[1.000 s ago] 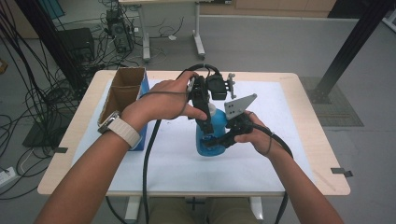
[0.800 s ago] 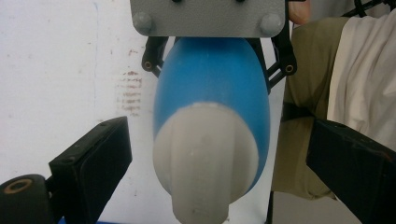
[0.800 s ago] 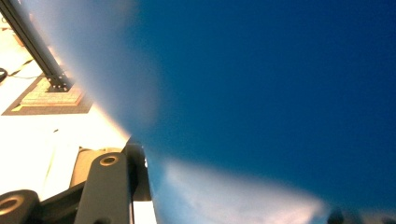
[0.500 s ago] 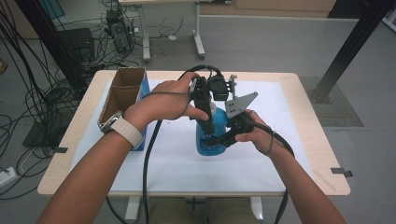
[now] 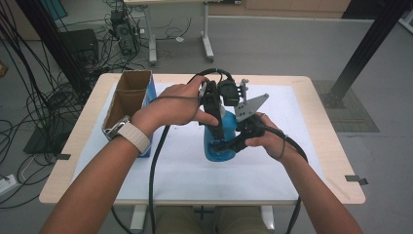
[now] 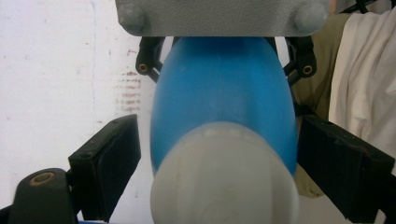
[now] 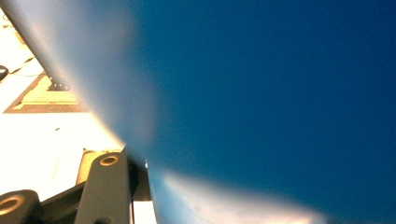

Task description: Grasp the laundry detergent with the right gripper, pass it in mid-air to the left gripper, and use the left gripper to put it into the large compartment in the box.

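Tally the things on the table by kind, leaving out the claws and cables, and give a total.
Blue bottle with a pale cap: 1
Open cardboard box: 1
White sheet covering the table: 1
Total: 3
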`<action>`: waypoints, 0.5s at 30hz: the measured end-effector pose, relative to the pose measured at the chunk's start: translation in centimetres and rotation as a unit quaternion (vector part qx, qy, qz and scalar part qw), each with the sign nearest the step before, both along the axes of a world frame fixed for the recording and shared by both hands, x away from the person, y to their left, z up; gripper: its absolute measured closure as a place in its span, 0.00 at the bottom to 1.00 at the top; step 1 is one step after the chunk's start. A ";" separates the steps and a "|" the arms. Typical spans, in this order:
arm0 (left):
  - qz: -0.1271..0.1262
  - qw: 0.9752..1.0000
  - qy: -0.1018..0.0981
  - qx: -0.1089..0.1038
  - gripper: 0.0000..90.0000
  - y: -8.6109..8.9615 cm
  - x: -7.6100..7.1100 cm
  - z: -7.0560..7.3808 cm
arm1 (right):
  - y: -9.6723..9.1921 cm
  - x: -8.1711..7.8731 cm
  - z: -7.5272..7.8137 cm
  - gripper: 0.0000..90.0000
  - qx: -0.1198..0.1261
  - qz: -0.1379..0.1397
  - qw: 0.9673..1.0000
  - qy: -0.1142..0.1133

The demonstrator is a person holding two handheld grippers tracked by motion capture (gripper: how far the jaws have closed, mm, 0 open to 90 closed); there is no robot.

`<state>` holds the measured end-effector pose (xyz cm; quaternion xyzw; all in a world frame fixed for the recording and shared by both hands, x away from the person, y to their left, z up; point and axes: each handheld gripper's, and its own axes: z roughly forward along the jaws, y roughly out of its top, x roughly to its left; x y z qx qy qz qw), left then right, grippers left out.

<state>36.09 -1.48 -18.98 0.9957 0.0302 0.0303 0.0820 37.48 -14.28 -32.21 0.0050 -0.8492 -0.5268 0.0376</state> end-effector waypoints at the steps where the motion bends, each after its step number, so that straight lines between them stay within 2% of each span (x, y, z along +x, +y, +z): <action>1: -0.001 1.000 0.000 0.001 0.16 0.0 0.0 0.0 | 0.0 0.0 0.0 0.47 0.000 0.000 1.000 0.001; 15: -0.010 1.000 -0.001 0.011 0.23 -0.2 -0.2 -0.2 | 0.2 -0.2 0.5 0.47 0.000 0.007 1.000 0.000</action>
